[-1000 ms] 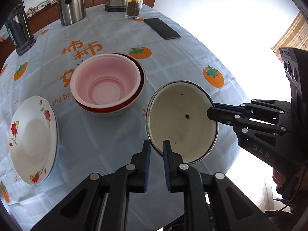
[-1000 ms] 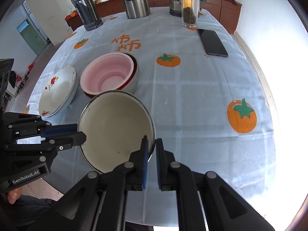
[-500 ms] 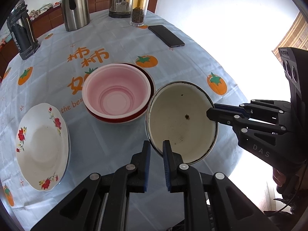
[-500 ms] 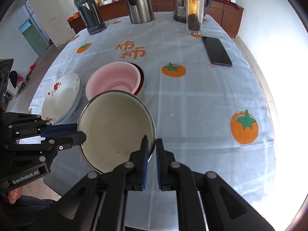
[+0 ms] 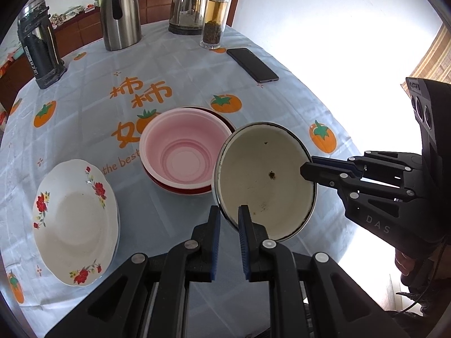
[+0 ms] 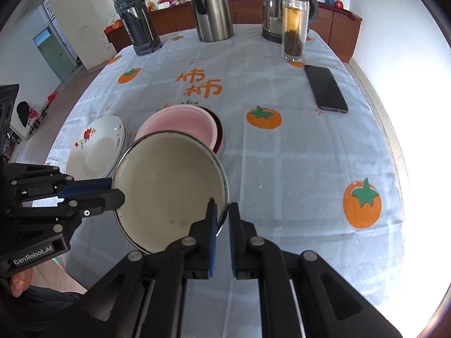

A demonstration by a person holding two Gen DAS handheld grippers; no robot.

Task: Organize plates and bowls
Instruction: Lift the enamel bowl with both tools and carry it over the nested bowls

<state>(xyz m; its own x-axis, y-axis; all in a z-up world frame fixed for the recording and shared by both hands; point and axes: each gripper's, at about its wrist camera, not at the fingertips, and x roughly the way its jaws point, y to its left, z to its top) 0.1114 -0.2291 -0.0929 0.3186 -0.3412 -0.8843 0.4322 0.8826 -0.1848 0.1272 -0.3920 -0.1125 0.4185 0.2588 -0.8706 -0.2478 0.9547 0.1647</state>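
A cream enamel bowl (image 5: 265, 180) with a dark rim hangs tilted above the table, held from two sides. My left gripper (image 5: 229, 217) is shut on its near rim; in the right wrist view it (image 6: 117, 191) grips the bowl's left edge. My right gripper (image 6: 221, 214) is shut on the rim of the enamel bowl (image 6: 169, 191); in the left wrist view it (image 5: 305, 167) comes in from the right. Just beyond stands a pink bowl (image 5: 180, 152) nested in a red one. White flowered plates (image 5: 73, 219) lie stacked at the left.
At the far side of the table (image 6: 296, 169) stand a dark flask (image 6: 135, 19), a steel jug (image 6: 211, 11), a kettle (image 6: 272, 11) and a glass tea bottle (image 6: 293, 25). A black phone (image 6: 325, 88) lies at the right. The table's edge runs close on the right.
Both grippers have carried the enamel bowl a little upward and across the table; the pink bowl and plates sit lower in both views. Neither grip has changed.
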